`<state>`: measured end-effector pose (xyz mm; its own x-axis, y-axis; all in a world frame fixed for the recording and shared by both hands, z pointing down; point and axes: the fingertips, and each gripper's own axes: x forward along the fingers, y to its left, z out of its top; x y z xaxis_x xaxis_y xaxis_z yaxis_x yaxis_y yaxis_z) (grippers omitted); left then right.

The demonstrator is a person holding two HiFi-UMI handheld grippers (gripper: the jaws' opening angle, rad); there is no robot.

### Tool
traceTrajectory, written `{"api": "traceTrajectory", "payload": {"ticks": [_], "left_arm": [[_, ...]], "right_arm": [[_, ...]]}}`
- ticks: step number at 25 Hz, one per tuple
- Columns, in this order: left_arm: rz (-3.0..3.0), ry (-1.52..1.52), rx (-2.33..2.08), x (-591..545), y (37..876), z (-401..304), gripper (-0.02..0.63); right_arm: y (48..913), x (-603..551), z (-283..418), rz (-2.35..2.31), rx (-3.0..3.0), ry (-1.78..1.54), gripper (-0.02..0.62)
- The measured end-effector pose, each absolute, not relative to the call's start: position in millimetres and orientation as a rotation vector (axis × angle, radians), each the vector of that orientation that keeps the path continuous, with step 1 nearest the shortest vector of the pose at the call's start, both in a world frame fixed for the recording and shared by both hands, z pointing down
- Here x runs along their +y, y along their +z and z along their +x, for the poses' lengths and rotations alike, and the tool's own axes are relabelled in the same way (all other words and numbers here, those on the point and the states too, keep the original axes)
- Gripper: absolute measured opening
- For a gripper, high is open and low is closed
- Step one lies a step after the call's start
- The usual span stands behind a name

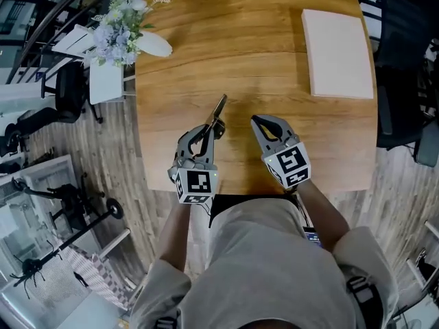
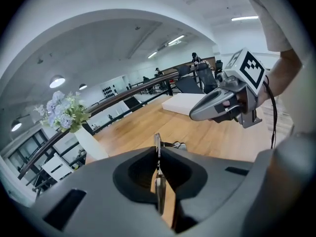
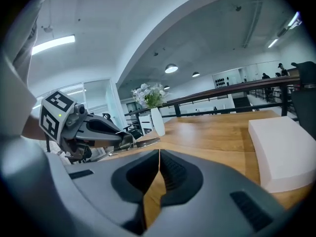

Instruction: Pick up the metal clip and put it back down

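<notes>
The metal clip (image 1: 219, 107) is clamped in the left gripper (image 1: 208, 130), over the near middle of the round wooden table (image 1: 274, 60). It sticks out past the jaw tips, slanting away and to the right. The left gripper view shows that gripper's (image 2: 159, 157) 2 jaws pressed against the clip (image 2: 158, 191), which stands edge-on between the pads as a thin strip of metal with its far end poking out over the wood. Whether that far end touches the tabletop cannot be told. The right gripper (image 1: 257, 122) hangs just to the right of the left one, near it but apart, and also points away from the person. In its own view the right gripper (image 3: 158, 154) has its 2 jaws shut together with nothing between them, only bare wood showing beyond. That view also shows the left gripper (image 3: 131, 141) off to the left with the clip (image 3: 147, 142) jutting from its tips, low over the table. In the left gripper view, the right gripper (image 2: 193, 115) is at the upper right, with its marker cube behind it. A white vase of pale flowers (image 1: 127, 29) lies at the table's far left edge, and a flat white block (image 1: 337, 53) lies at the far right, well apart from both grippers.
</notes>
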<state>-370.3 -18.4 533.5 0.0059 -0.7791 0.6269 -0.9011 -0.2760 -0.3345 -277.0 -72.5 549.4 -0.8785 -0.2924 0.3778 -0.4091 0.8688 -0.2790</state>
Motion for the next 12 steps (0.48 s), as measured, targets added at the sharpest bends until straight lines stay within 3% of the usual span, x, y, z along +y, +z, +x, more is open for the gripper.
{"api": "traceTrajectory", "payload": {"ticks": [12], "left_arm": [[2.254,1.261,-1.609,-42,574,-381,0.040]], "right_arm": [[570,-83,-266,0.775,-2.606,0.577,0.028]]}}
